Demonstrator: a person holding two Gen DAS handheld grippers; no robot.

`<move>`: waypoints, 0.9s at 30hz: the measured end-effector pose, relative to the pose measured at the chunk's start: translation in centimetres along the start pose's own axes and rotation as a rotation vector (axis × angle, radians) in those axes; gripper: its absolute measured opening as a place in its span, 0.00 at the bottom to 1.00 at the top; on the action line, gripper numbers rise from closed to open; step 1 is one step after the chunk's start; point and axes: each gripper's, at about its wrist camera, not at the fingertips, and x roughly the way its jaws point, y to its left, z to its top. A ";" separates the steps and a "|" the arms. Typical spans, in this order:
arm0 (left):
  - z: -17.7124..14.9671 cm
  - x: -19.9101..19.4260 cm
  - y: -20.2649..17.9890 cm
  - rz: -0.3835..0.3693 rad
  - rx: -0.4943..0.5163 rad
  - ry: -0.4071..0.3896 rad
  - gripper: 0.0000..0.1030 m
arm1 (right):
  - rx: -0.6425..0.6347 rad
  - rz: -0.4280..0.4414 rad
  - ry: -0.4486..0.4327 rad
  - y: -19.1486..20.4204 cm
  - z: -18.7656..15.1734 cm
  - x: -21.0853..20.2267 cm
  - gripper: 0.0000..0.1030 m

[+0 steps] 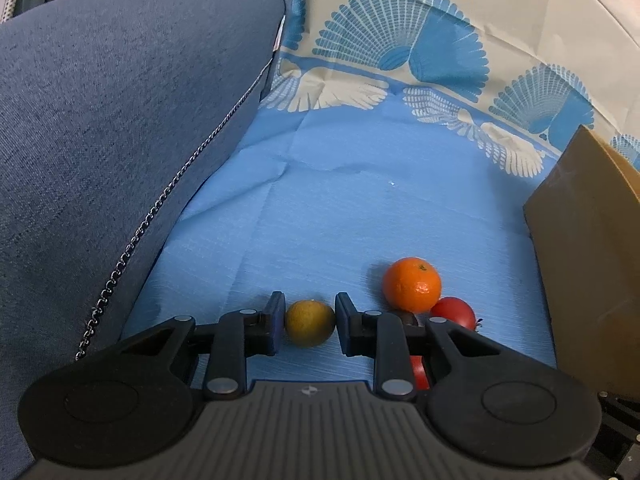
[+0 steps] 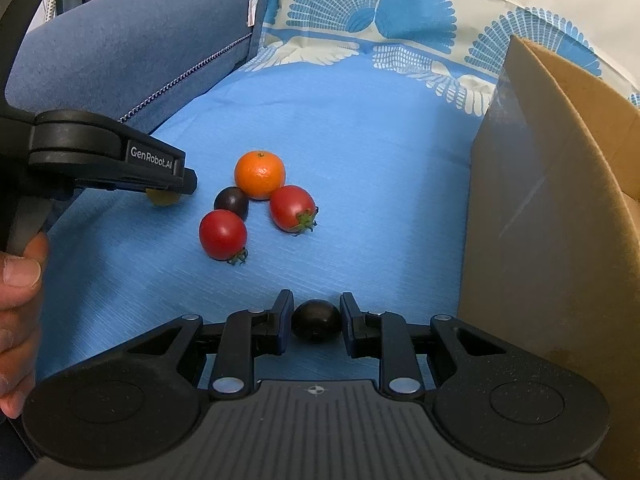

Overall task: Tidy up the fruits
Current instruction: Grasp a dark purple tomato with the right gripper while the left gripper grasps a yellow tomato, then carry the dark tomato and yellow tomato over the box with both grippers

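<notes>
My left gripper [image 1: 310,322] has its pads against a small yellow-green fruit [image 1: 310,323] on the blue cloth; it also shows in the right wrist view [image 2: 164,197] under that gripper's finger [image 2: 160,168]. My right gripper [image 2: 316,320] has its pads against a dark purple fruit [image 2: 316,321]. An orange mandarin [image 2: 260,174] [image 1: 412,284], a second dark fruit [image 2: 231,202] and two red tomatoes [image 2: 223,235] [image 2: 292,208] lie clustered mid-cloth. One tomato [image 1: 454,312] shows in the left wrist view, partly hidden.
A cardboard box [image 2: 552,208] [image 1: 588,240] stands at the right. A blue cushion [image 2: 132,60] [image 1: 120,120] with a zip runs along the left. The blue cloth [image 2: 360,140] has a fan-patterned border at the back. A hand [image 2: 20,292] holds the left gripper.
</notes>
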 end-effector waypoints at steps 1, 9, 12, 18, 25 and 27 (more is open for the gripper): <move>0.0 -0.1 0.0 -0.003 0.002 -0.003 0.29 | 0.000 -0.001 -0.003 0.1 0.0 -0.1 0.26; -0.5 -2.9 -0.9 -0.032 0.053 -0.068 0.29 | -0.002 0.007 -0.099 0.0 -0.2 -3.1 0.25; -1.0 -4.7 -1.2 -0.045 0.072 -0.106 0.29 | -0.016 0.001 -0.165 0.4 -0.7 -5.4 0.25; -1.5 -8.6 -2.1 -0.086 0.089 -0.184 0.29 | -0.021 -0.027 -0.321 0.5 -1.6 -10.9 0.25; -2.1 -12.6 -3.4 -0.148 0.119 -0.261 0.29 | -0.002 -0.089 -0.409 -1.1 -2.8 -15.1 0.25; -2.3 -13.5 -3.7 -0.169 0.122 -0.278 0.29 | 0.014 -0.101 -0.416 -1.7 -3.1 -15.8 0.25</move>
